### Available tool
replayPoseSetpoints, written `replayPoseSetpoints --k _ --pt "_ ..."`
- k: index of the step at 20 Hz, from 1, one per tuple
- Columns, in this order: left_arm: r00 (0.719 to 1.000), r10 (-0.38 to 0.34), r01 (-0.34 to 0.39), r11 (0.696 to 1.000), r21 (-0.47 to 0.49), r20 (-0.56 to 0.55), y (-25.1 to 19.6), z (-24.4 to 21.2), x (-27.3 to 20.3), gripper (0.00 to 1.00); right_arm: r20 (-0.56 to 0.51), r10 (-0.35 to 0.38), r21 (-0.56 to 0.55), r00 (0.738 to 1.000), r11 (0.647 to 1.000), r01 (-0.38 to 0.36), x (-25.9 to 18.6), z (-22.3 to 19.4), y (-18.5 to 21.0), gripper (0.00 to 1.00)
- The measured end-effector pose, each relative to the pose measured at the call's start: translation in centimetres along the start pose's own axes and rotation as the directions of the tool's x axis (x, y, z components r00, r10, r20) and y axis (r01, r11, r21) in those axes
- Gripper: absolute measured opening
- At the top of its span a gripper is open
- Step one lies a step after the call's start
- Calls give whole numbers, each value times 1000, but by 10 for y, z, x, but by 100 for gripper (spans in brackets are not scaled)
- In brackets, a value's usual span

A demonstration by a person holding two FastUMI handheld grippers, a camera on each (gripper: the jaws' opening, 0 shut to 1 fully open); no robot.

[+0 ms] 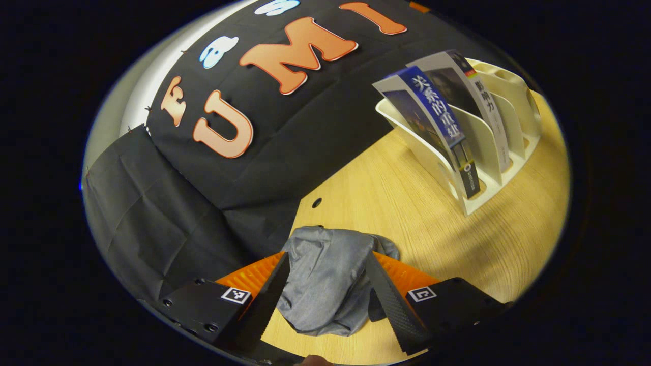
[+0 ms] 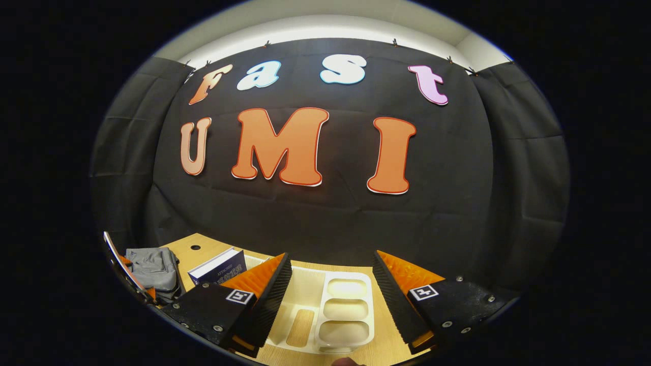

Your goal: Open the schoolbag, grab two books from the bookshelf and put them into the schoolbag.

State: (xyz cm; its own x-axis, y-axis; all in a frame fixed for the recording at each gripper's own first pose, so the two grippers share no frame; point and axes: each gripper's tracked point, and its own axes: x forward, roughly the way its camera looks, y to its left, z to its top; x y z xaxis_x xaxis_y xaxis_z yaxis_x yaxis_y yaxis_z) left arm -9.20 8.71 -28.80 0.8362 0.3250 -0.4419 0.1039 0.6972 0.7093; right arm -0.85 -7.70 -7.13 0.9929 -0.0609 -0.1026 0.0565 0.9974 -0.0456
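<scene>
- The left hand-held gripper [image 1: 325, 284] is half open around a grey fold of the schoolbag [image 1: 325, 284] on the tabletop [image 1: 407, 203]; whether both fingers press it, I cannot tell.
- The right hand-held gripper [image 2: 330, 292] hovers wide open and empty above the white bookshelf [image 2: 346, 310].
- Two books [image 1: 447, 117] stand in the bookshelf.
- Judged step: opening the bag; next, lift the fold.

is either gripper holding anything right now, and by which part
The left gripper has its fingers around a bunched fold of the grey schoolbag. The right gripper holds nothing, open above the white bookshelf.
</scene>
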Motion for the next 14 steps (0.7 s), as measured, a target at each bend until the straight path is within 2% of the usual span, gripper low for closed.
replayPoseSetpoints --k 7,14 --pt "997 55 -41 975 217 -60 -3 -32 11 96 -1 -7 6 1000 1000 7 2 -5 -13 95" --pt "983 158 -123 945 304 -93 15 -50 26 94 -12 -30 22 999 999 31 1 -10 -32 95"
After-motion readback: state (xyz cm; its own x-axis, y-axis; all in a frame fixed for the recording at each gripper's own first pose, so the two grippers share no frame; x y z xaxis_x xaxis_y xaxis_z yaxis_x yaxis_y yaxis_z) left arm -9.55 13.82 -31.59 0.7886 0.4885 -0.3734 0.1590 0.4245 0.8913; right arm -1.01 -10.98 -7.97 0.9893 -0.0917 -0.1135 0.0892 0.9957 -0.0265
